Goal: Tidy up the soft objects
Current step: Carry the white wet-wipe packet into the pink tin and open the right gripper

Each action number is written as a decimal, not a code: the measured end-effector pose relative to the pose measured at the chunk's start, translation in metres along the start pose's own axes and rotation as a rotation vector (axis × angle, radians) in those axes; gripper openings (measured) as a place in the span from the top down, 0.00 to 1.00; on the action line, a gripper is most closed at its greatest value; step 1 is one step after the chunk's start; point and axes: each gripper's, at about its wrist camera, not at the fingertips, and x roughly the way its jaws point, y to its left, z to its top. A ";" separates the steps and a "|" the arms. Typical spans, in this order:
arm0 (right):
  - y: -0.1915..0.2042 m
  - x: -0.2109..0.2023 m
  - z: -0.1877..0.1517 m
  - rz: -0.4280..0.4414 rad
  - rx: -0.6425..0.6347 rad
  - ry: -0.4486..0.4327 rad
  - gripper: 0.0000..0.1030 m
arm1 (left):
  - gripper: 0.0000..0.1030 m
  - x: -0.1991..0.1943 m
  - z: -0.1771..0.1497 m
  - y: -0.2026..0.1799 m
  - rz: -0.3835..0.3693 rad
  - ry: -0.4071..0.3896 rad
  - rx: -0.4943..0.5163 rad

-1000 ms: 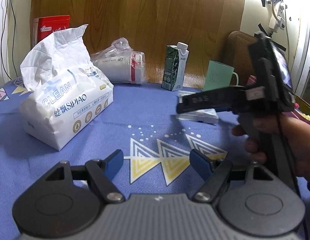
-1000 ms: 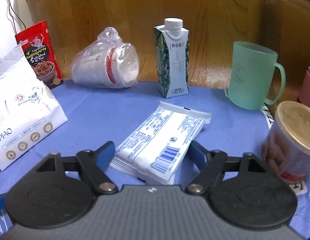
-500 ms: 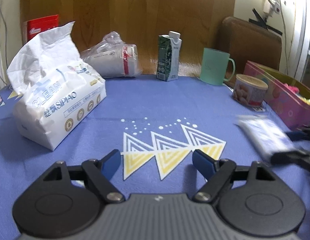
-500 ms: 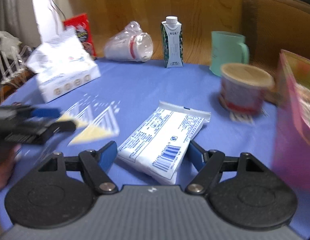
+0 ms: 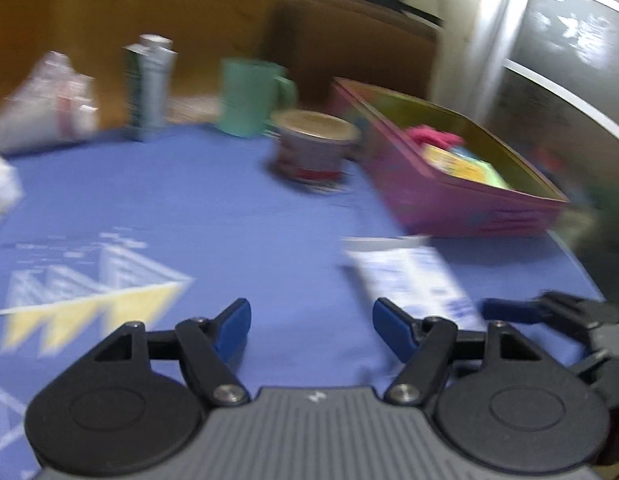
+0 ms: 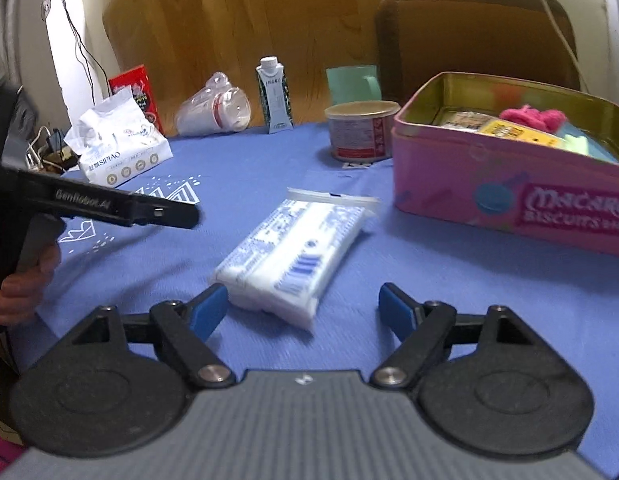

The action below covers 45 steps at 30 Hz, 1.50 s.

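A blue cloth (image 6: 237, 168) with white and yellow triangles covers the table, and a wooden panel (image 6: 269, 20) and a brown chair back (image 6: 469, 32) stand behind its far edge. At the right sits a pink biscuit tin (image 6: 501, 188), lid off, with a pink knit piece (image 6: 529, 117), a yellow packet (image 6: 509, 132) and something pale green inside.

At the far left lies a big white tissue pack (image 6: 117, 148), with a red snack bag (image 6: 135, 88) upright behind it. Along the far edge, left to right, are a bagged stack of cups (image 6: 213, 110) on its side, a milk carton (image 6: 274, 94), a green mug (image 6: 351, 84), and nearer, just left of the tin, a round tub (image 6: 361, 130).

The wipes pack (image 6: 293, 260) lies flat on the cloth in the middle, near the tin's left wall, its sealed end pointing away.

The right gripper (image 6: 302, 312) stands wide open over the pack's near end. Its jaws have just been opening further; the left pad is at the pack's corner, the right pad well clear, so nothing is clamped.

The left gripper (image 5: 311, 330) is open and empty over bare cloth, its jaws having just been closing part way. In its blurred view the pack (image 5: 413, 280) is just ahead and right. A hand (image 6: 17, 284) holds it at the right view's left edge.
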 end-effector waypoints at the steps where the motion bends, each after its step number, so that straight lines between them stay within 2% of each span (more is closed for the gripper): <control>1: -0.002 -0.003 -0.002 0.002 -0.006 -0.005 0.18 | 0.33 0.008 0.003 -0.006 -0.029 0.027 -0.008; 3: -0.001 -0.001 -0.003 0.005 -0.021 -0.008 0.20 | 0.39 0.020 0.003 -0.016 -0.053 0.054 -0.009; 4: 0.000 0.000 -0.003 0.009 -0.032 -0.007 0.29 | 0.45 0.022 0.003 -0.023 -0.039 0.042 0.025; 5: 0.003 0.002 -0.003 0.010 -0.055 -0.011 0.49 | 0.58 0.025 0.004 -0.028 -0.051 0.047 0.044; 6: 0.007 0.004 -0.003 0.009 -0.094 -0.016 0.59 | 0.63 0.025 0.004 -0.031 -0.080 0.051 0.043; 7: 0.010 0.006 -0.002 0.027 -0.121 -0.014 0.61 | 0.64 0.024 0.005 -0.032 -0.066 0.043 0.039; 11: 0.012 0.002 0.000 0.010 -0.157 -0.075 0.63 | 0.64 0.003 0.016 -0.038 -0.048 -0.030 0.053; 14: 0.017 -0.012 0.009 -0.006 -0.200 -0.186 0.63 | 0.64 -0.014 0.035 -0.053 -0.043 -0.118 0.108; 16: 0.016 -0.019 0.018 -0.042 -0.226 -0.257 0.63 | 0.64 -0.011 0.052 -0.066 -0.044 -0.153 0.150; 19: 0.003 -0.022 0.034 -0.123 -0.241 -0.311 0.63 | 0.64 0.010 0.081 -0.086 -0.067 -0.169 0.201; 24: -0.047 -0.028 0.054 -0.238 -0.142 -0.322 0.63 | 0.64 0.069 0.119 -0.128 -0.117 -0.148 0.265; 28: -0.092 -0.023 0.067 -0.306 -0.041 -0.287 0.63 | 0.64 0.116 0.140 -0.153 -0.128 -0.118 0.290; 30: -0.112 -0.015 0.075 -0.340 -0.008 -0.268 0.62 | 0.61 0.141 0.149 -0.161 -0.101 -0.098 0.296; 33: -0.136 0.013 0.091 -0.447 0.013 -0.244 0.61 | 0.61 0.170 0.158 -0.165 0.013 -0.073 0.298; 35: -0.149 0.023 0.096 -0.478 0.038 -0.231 0.61 | 0.61 0.170 0.157 -0.160 0.014 -0.069 0.274; 38: -0.156 0.015 0.093 -0.459 0.084 -0.267 0.61 | 0.57 0.160 0.151 -0.158 0.031 -0.090 0.271; 45: -0.132 -0.023 0.068 -0.455 0.147 -0.348 0.62 | 0.57 0.127 0.128 -0.166 0.082 -0.082 0.295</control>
